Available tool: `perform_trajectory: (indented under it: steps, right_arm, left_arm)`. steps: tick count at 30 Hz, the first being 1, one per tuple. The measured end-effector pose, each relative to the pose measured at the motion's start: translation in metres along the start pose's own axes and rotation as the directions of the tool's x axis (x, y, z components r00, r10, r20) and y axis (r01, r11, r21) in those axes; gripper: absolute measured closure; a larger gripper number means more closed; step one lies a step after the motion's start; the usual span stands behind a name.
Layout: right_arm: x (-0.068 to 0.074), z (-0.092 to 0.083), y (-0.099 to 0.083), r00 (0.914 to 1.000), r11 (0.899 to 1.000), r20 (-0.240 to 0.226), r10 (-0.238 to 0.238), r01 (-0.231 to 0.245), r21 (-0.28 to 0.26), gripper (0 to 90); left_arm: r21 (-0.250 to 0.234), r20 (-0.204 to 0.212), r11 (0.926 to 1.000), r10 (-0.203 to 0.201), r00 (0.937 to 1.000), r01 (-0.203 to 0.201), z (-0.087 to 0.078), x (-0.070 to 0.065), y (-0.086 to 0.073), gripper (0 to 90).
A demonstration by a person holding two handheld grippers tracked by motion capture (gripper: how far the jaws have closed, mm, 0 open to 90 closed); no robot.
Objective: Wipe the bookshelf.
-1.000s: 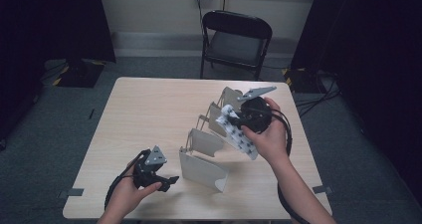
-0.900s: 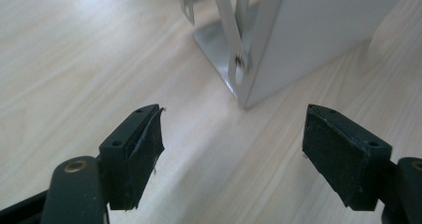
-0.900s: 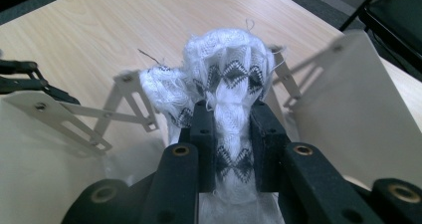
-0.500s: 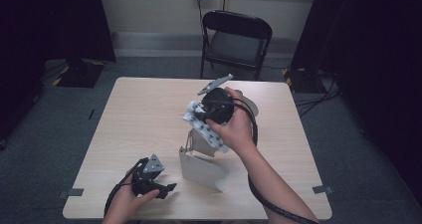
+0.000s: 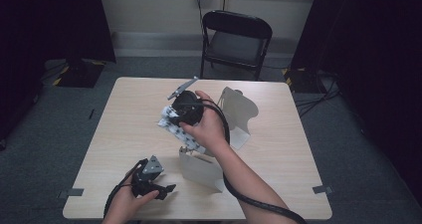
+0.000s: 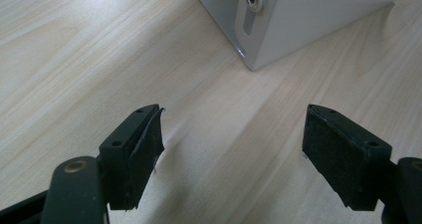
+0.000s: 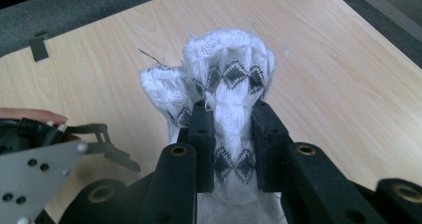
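Mid-carry: right tongs [image 7: 231, 117] grip the white patterned cloth [image 7: 226, 79] at frame centre; left tongs [image 6: 234, 149] gape wide, empty, lower left. Next, lower the cloth onto the desk [image 5: 129, 114].

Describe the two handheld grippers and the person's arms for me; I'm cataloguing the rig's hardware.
Both grippers are black. The left gripper has two blocky jaws with flat dark pads, brass-coloured rivets at the joints, and a grey three-cornered plate on top. The right gripper has the same black jaws and rivets, a round black body and a grey plate. A thick black cable trails from it. The forearms are bare; no sleeves show.
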State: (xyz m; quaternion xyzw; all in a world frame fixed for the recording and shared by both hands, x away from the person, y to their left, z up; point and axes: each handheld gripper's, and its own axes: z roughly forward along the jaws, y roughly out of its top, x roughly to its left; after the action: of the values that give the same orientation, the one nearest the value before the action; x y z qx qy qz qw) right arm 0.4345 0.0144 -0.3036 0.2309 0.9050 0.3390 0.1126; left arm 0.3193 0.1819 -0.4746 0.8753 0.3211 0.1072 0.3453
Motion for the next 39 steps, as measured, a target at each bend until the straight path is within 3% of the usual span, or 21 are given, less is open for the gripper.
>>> perform_trajectory:
  steps: [5, 7, 9, 17, 24, 27, 34, 39]
  right_arm:
    - [0.006, 0.014, 0.004, 0.9998, 1.000, -0.009, -0.016, 0.016, 0.018, 66.7]
    - [0.006, 0.015, 0.002, 0.9997, 1.000, -0.016, -0.020, 0.020, 0.017, 59.5]
    - [0.005, 0.014, -0.001, 0.9996, 1.000, -0.025, -0.009, 0.009, -0.003, 46.0]
    - [0.002, -0.005, -0.019, 0.9993, 0.999, -0.013, -0.036, 0.036, -0.012, 36.9]
    - [-0.013, -0.043, -0.057, 0.9997, 0.999, 0.026, 0.003, -0.002, -0.035, 33.3]
    - [-0.022, -0.059, -0.076, 0.9980, 0.998, 0.045, 0.044, -0.042, -0.053, 32.5]
    - [-0.039, -0.091, -0.120, 0.9889, 0.992, 0.096, 0.113, -0.107, -0.071, 31.7]
    - [-0.048, -0.098, -0.152, 0.9807, 0.986, 0.114, 0.159, -0.150, -0.078, 31.2]
  left_arm:
    - [-0.009, 0.000, 0.9999, -0.013, 0.9999, 0.013, -0.002, 0.002, -0.003, 23.6]
    - [0.002, -0.003, 0.9999, -0.010, 0.9999, 0.010, -0.002, 0.003, -0.005, 23.6]
    - [0.000, -0.005, 0.9999, -0.013, 0.9999, 0.013, -0.001, 0.004, -0.006, 23.6]
    - [0.001, -0.014, 1.0000, -0.007, 0.9999, 0.007, -0.002, 0.003, -0.003, 23.6]
    - [-0.002, -0.026, 0.9997, -0.026, 0.9993, 0.026, -0.003, 0.007, -0.003, 23.6]
    - [0.002, -0.031, 0.9997, -0.024, 0.9992, 0.024, -0.004, 0.010, -0.002, 23.7]
    - [0.025, -0.038, 0.9993, -0.027, 0.9989, 0.028, 0.000, 0.015, -0.002, 24.4]
    - [0.025, -0.037, 0.9994, -0.022, 0.9991, 0.023, 0.004, 0.014, 0.000, 24.9]
